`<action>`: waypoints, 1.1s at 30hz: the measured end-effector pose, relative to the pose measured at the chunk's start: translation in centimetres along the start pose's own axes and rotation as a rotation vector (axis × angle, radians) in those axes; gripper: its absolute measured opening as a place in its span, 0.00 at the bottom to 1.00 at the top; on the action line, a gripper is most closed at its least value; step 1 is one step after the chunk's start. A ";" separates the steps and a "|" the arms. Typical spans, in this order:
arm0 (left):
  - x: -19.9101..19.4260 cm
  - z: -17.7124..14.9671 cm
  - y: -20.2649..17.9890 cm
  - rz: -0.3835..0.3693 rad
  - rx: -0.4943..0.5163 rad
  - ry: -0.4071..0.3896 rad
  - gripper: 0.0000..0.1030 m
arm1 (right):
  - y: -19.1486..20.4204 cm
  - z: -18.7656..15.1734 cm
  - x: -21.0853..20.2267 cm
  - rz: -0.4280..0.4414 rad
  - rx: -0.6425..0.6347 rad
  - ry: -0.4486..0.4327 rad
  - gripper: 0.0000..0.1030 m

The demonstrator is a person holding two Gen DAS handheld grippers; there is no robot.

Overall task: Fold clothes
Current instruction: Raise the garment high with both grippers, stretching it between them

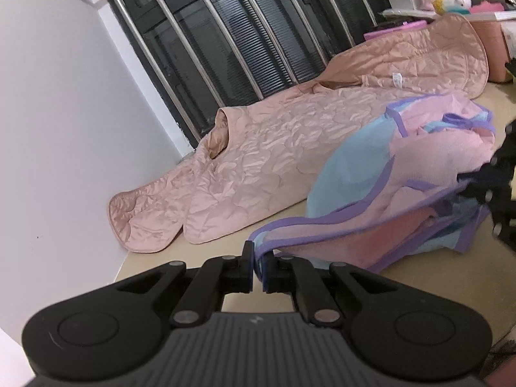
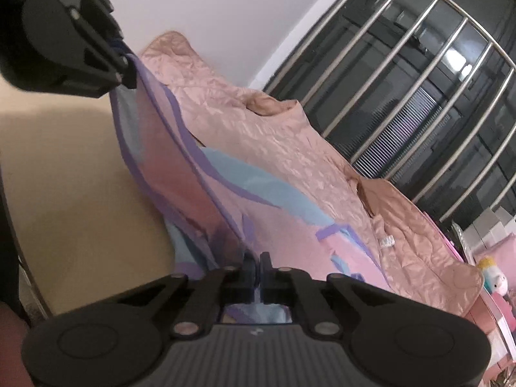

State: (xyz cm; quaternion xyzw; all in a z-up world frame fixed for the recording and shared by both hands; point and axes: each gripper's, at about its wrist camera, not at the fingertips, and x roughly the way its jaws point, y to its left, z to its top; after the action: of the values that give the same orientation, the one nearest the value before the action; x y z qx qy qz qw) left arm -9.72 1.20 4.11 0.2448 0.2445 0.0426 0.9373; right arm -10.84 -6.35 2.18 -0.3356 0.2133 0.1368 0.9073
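A pink and light-blue garment with purple trim (image 1: 403,174) lies bunched on the beige table, partly lifted. My left gripper (image 1: 257,258) is shut on its purple-trimmed edge at the near corner. My right gripper (image 2: 257,264) is shut on another part of the same garment (image 2: 200,161); it shows at the right edge of the left wrist view (image 1: 496,177). The left gripper shows at the top left of the right wrist view (image 2: 127,64), with the trim stretched down from it. The cloth hangs taut between the two grippers.
A quilted peach-pink garment (image 1: 258,148) lies spread behind along the wall and the barred window (image 1: 225,32). Pink bags, boxes and a plush toy (image 1: 451,0) stand at the far right. The beige table (image 2: 64,161) shows in front; its edge is near the left.
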 end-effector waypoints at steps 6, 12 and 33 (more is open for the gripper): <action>-1.2 5.9 3.3 -0.024 -0.093 -0.118 0.03 | -6.2 3.3 -2.3 -0.024 0.098 -0.070 0.01; -4.8 16.4 9.7 -0.101 -0.194 -0.323 0.02 | -16.1 10.6 -7.8 -0.143 0.051 -0.247 0.01; 1.0 38.0 16.1 -0.053 -0.101 -0.490 0.03 | -37.1 27.2 -9.6 -0.310 0.159 -0.379 0.01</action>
State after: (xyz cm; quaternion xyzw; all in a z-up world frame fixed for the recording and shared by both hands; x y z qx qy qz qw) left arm 10.01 -1.14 40.27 0.1939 0.0140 -0.0305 0.9804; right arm 3.37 -16.61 45.80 -0.2602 -0.0042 0.0393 0.9647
